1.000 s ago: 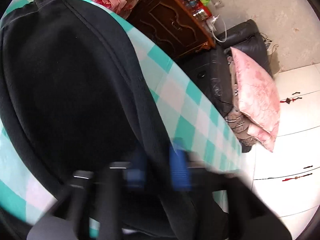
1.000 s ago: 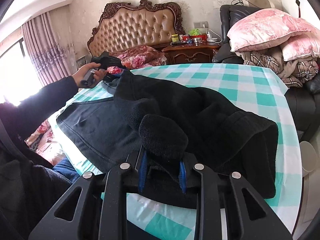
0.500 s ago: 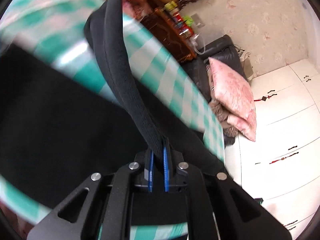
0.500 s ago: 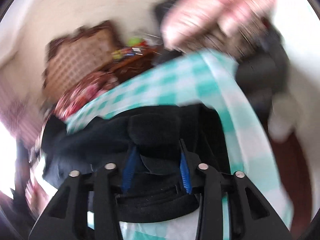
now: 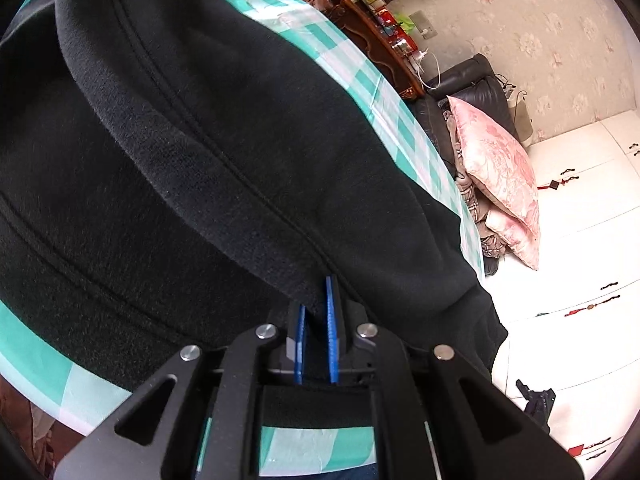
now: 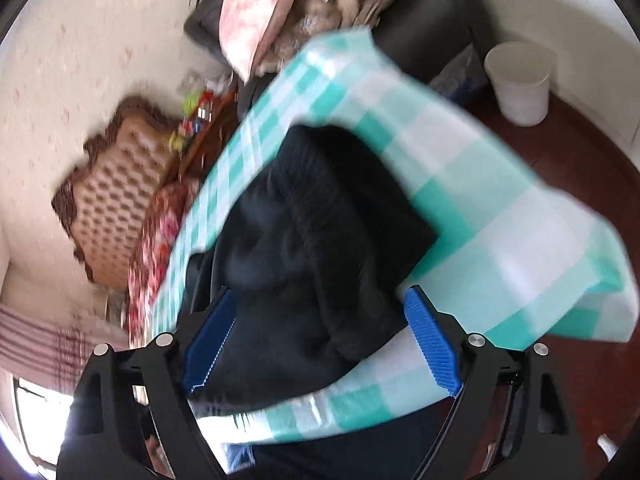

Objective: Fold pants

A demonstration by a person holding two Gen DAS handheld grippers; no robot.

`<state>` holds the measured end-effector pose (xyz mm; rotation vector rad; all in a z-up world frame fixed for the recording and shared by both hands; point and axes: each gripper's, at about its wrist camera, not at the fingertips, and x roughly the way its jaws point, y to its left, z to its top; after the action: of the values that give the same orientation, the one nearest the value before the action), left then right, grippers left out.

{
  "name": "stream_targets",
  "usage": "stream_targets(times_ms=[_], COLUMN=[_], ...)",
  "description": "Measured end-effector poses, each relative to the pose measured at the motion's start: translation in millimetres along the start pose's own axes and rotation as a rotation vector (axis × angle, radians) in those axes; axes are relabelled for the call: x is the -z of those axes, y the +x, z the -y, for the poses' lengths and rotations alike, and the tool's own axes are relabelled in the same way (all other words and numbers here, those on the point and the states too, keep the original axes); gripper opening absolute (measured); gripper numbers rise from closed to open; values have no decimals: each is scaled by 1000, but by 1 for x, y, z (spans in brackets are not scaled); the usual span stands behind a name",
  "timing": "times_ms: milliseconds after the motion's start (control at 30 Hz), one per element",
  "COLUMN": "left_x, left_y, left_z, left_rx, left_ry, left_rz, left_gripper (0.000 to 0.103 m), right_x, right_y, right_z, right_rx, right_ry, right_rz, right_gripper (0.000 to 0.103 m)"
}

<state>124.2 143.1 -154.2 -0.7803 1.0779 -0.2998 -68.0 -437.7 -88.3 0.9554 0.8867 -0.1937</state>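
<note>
The black fleece pants [image 5: 208, 152] lie on a table with a teal and white checked cloth [image 5: 360, 68]. My left gripper [image 5: 316, 320] is shut on a thick seamed edge of the pants, the blue pads pinching the fabric. In the right wrist view the pants [image 6: 320, 248] lie bunched on the checked cloth [image 6: 500, 216]. My right gripper [image 6: 316, 336] is wide open above them, and its blue pads [image 6: 430, 340] hold nothing. That view is tilted and blurred.
A pink pillow [image 5: 500, 176] lies on a dark leather chair [image 5: 468, 80] beyond the table. A wooden nightstand [image 5: 376, 28] with small items and a tufted headboard [image 6: 116, 192] stand behind. A white bucket [image 6: 520, 80] sits on the floor. White cabinets [image 5: 580, 240] at right.
My right gripper has let go of the pants and opened wide, swinging above the table. My left gripper has closed on the pants' edge and carried it across over the rest.
</note>
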Motion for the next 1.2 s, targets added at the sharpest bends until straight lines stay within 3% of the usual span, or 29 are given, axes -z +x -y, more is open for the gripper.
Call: stream_targets(times_ms=[200, 367, 467, 533, 600, 733, 833, 933, 1000, 1067, 1133, 1200], left_x=[3, 2, 1, 1, 0, -4, -20, -52, -67, -62, -46, -15], left_y=[-8, -4, -4, -6, -8, -10, -15, -26, -51, -76, -86, -74], left_z=[-7, -5, -5, -5, -6, -1, 10, 37, 70, 89, 85, 65], left_rx=[33, 45, 52, 53, 50, 63, 104, 138, 161, 180, 192, 142], left_ry=[0, -8, -18, -14, -12, -17, -47, -46, 23, 92, 88, 85], left_rz=[5, -2, -6, -4, 0, -2, -20, -3, 90, 162, 150, 79], left_gripper=[17, 18, 18, 18, 14, 8, 7, 6, 6, 6, 6, 6], right_x=[4, 12, 16, 18, 17, 11, -14, -49, -66, -64, -60, -59], right_y=[-1, 3, 16, 20, 18, 9, -1, -5, -19, -38, -41, -24], right_z=[3, 19, 26, 26, 20, -4, -32, -71, -102, -121, -103, -64], right_rx=[149, 159, 132, 119, 121, 140, 62, -1, -62, -80, -47, 19], right_ry=[20, 59, 97, 112, 91, 8, -43, -129, -195, -282, -266, -173], right_rz=[31, -4, -54, -59, -46, -8, 17, 62, 146, 232, 238, 172], right_gripper=[88, 84, 73, 53, 44, 32, 23, 19, 19, 18, 17, 17])
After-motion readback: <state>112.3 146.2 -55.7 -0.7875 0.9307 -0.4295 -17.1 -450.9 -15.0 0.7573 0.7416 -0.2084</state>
